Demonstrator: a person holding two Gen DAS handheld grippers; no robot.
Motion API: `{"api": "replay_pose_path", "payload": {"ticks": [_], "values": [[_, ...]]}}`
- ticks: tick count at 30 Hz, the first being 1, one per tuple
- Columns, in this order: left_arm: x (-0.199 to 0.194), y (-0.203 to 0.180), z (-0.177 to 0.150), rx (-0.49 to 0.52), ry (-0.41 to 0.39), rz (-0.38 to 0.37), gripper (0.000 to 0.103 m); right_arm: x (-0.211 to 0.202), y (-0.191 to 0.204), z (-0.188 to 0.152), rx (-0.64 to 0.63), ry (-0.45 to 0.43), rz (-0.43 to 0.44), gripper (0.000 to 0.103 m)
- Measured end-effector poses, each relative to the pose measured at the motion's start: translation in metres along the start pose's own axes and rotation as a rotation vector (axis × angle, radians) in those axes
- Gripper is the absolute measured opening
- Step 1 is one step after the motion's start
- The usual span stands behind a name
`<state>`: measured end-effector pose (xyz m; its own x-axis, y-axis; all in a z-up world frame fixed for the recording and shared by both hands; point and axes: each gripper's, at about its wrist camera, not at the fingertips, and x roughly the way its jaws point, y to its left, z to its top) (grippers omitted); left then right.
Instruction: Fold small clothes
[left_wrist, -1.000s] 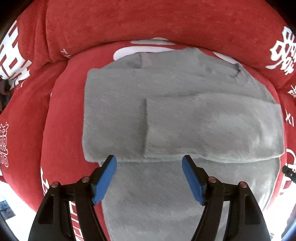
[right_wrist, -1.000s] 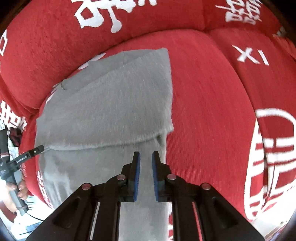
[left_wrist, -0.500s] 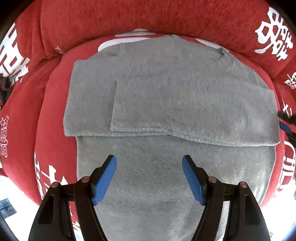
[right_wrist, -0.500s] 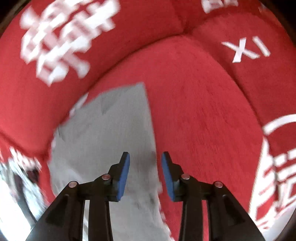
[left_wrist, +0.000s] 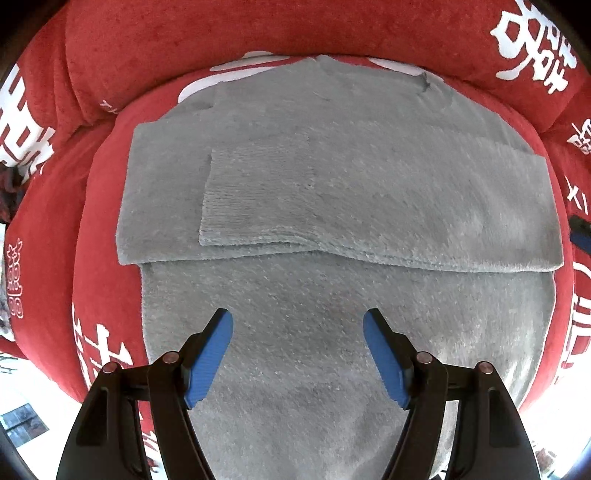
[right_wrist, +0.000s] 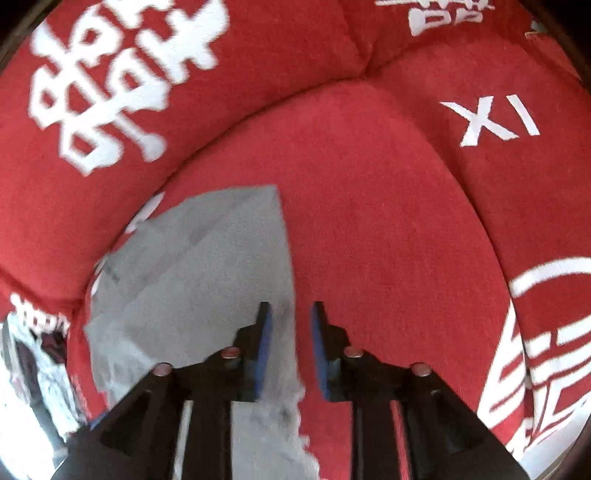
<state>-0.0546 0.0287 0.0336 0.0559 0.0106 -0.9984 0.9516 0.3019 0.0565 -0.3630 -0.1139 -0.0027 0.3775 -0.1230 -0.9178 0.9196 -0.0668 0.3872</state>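
I see a red sofa (left_wrist: 258, 48) with white printed characters filling both views, its seat cushion (right_wrist: 369, 229) carrying the work and its back cushions rising behind. Spread over that seat cushion lies the grey sweater (left_wrist: 332, 192), fuzzy and flat, covering most of the cushion from near the back edge down to the front edge. Its sleeves are laid across the chest — the ribbed cuff (left_wrist: 255, 199) of the upper sleeve rests toward the cushion's left side, and the folded band forms a straight lower edge across the garment. In the right wrist view the same sweater (right_wrist: 207, 266) shows only its right-hand border, running along bare red cushion. My left hand-held gripper (left_wrist: 297, 354) hangs over the lower body of the sweater near the front edge, its blue pads (left_wrist: 208, 356) spread wide with nothing between them. My right hand-held gripper (right_wrist: 290, 347) sits at the sweater's right border, pads (right_wrist: 263, 354) parted by a narrow gap, with the grey hem lying in that gap — I cannot tell whether it touches the cloth; the view is blurred.
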Motion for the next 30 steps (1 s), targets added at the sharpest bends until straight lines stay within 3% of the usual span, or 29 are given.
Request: {"api": "replay_pose_path", "payload": {"ticks": [9,18,19,20,21,25,27,30], "values": [[-0.004,-0.017,-0.005,0.008,0.008,0.005,0.074,-0.009,0.013,-0.060,-0.089,0.115,0.046,0.046],[-0.006,-0.033,-0.023,-0.021,0.028,0.007,0.075,-0.004,0.013,-0.089,-0.096,0.195,0.105,0.050],[-0.007,-0.032,-0.027,-0.031,0.028,0.007,0.080,-0.002,0.013,-0.091,-0.099,0.205,0.107,0.050],[-0.008,-0.033,-0.031,-0.037,0.027,0.010,0.093,-0.001,0.014,-0.093,-0.102,0.212,0.108,0.050],[-0.011,-0.033,-0.035,-0.043,0.015,0.014,0.097,0.001,0.017,-0.094,-0.110,0.222,0.108,0.050],[-0.020,-0.034,-0.050,-0.044,-0.004,-0.004,0.099,0.001,0.021,-0.104,-0.129,0.237,0.110,0.051],[-0.024,-0.035,-0.059,-0.046,0.000,-0.013,0.102,0.002,0.024,-0.110,-0.134,0.243,0.107,0.059],[-0.022,-0.031,-0.070,-0.045,0.008,-0.025,0.102,0.003,0.028,-0.121,-0.148,0.243,0.102,0.061]]}}
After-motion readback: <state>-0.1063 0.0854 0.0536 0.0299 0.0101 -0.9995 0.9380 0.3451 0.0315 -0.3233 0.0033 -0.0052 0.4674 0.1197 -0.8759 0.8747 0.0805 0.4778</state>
